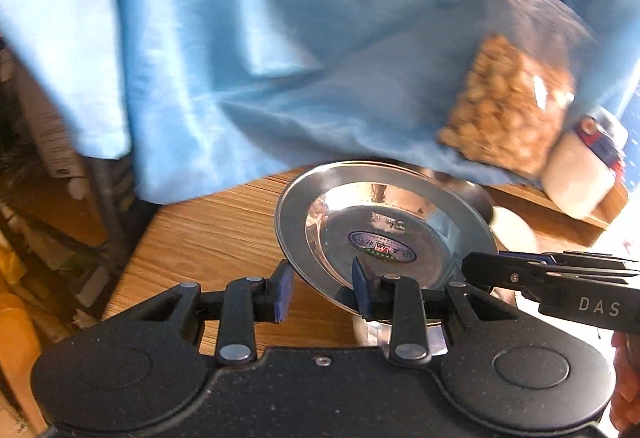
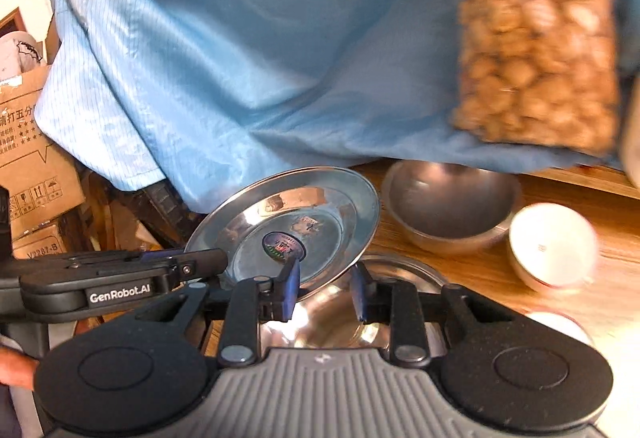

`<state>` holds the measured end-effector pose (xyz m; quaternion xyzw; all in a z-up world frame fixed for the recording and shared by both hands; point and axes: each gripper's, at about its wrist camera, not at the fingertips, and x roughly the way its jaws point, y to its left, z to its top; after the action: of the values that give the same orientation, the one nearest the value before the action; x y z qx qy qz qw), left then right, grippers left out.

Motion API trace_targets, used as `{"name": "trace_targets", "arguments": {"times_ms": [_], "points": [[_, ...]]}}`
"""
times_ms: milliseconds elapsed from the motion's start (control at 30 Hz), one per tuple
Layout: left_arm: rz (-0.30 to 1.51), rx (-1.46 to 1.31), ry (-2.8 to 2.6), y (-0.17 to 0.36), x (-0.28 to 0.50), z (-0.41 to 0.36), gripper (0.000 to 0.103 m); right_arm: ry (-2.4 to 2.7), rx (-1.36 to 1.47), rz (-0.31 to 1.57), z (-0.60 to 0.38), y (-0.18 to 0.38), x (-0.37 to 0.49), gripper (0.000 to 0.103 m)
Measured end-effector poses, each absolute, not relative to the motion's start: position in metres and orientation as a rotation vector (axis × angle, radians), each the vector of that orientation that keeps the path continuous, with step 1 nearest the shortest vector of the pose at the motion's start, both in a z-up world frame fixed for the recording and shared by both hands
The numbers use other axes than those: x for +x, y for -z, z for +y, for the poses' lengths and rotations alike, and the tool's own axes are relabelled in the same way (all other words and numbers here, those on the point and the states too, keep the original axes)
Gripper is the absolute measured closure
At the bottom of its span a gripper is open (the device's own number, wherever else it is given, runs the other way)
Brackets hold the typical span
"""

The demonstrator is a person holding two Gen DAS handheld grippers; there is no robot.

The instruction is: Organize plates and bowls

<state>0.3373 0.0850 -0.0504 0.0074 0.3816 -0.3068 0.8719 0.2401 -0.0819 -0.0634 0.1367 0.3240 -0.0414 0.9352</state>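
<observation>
Left wrist: steel plate [image 1: 384, 234] tilted, overhanging wooden table [image 1: 208, 234] edge.

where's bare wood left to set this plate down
Bare table lies left of the plate, up to the blue cloth and the table's left edge. The right side is crowded: steel bowl, white bowl and white jar. Another steel dish sits under the plate.

The blurred bag of nuts [image 2: 536, 70] and blue cloth [image 2: 240, 38] hide the table's far side.
</observation>
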Motion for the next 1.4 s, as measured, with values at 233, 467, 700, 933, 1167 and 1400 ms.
{"name": "trace_targets", "arguments": {"times_ms": [233,467,700,933,1167,1400], "points": [[0.805,0.055,0.724,0.058,0.313,0.059,0.069,0.154,0.324,0.673,-0.098,0.069,0.203,0.072],[0.809,0.131,0.733,0.066,0.294,0.050,0.069,0.156,0.351,0.697,-0.099,0.077,0.182,0.072],[0.816,0.198,0.716,0.071,0.286,0.047,0.068,0.125,0.404,0.737,-0.104,0.087,0.177,0.072],[0.836,0.221,0.677,0.077,0.284,0.046,0.068,0.109,0.403,0.760,-0.104,0.089,0.179,0.072],[0.835,0.266,0.656,0.081,0.283,0.036,0.068,0.119,0.416,0.788,-0.109,0.090,0.183,0.072],[0.832,0.289,0.637,0.082,0.282,0.032,0.067,0.116,0.447,0.804,-0.112,0.092,0.185,0.070]]}}
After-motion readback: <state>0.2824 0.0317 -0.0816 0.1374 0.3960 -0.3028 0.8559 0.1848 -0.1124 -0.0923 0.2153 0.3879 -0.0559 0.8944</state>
